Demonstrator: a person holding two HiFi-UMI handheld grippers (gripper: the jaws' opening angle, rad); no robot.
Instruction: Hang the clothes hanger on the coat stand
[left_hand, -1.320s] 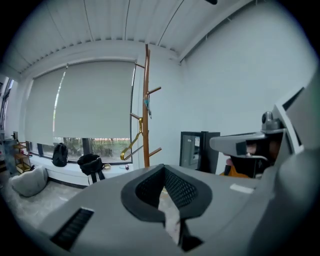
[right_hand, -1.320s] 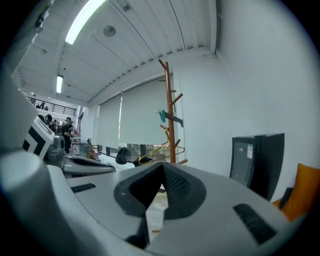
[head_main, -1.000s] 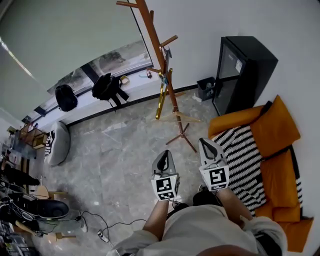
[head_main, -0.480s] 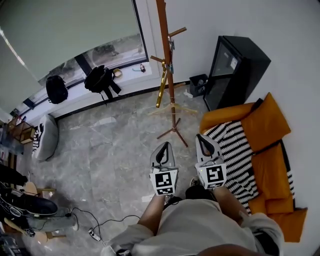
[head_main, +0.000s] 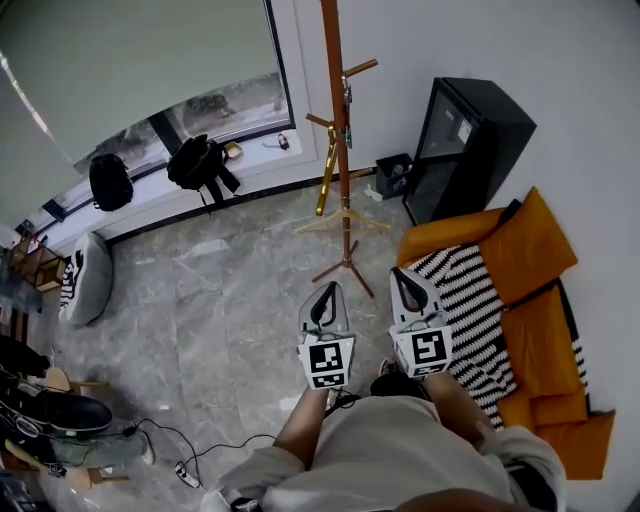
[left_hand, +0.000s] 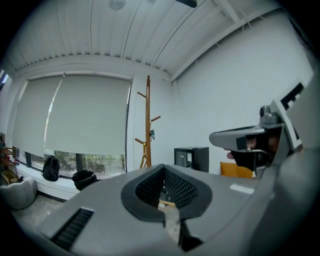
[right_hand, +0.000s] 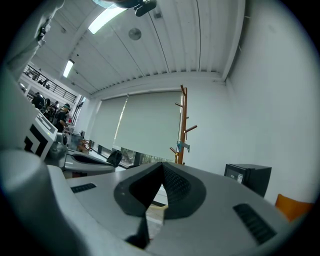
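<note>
The tall wooden coat stand (head_main: 336, 120) rises by the white wall, ahead of both grippers. A pale wooden clothes hanger (head_main: 342, 220) sits low at its pole, just above the legs; a yellow item (head_main: 325, 182) hangs from a peg. My left gripper (head_main: 323, 292) and right gripper (head_main: 407, 278) are side by side in front of the person, both shut with nothing held, well short of the stand. The left gripper view shows the stand (left_hand: 148, 125) beyond its shut left gripper (left_hand: 163, 170). In the right gripper view the stand (right_hand: 183, 125) appears past the shut right gripper (right_hand: 161, 167).
A black cabinet (head_main: 465, 150) and small black bin (head_main: 393, 175) stand right of the stand. An orange sofa (head_main: 535, 255) with a striped blanket (head_main: 480, 300) is at the right. Two black backpacks (head_main: 200, 165) sit on the window sill. Cables (head_main: 190, 460) trail at the lower left.
The head view has swung so the coat stand now stands more upright and central. Both grippers stay shut and side by side in front of the person.
</note>
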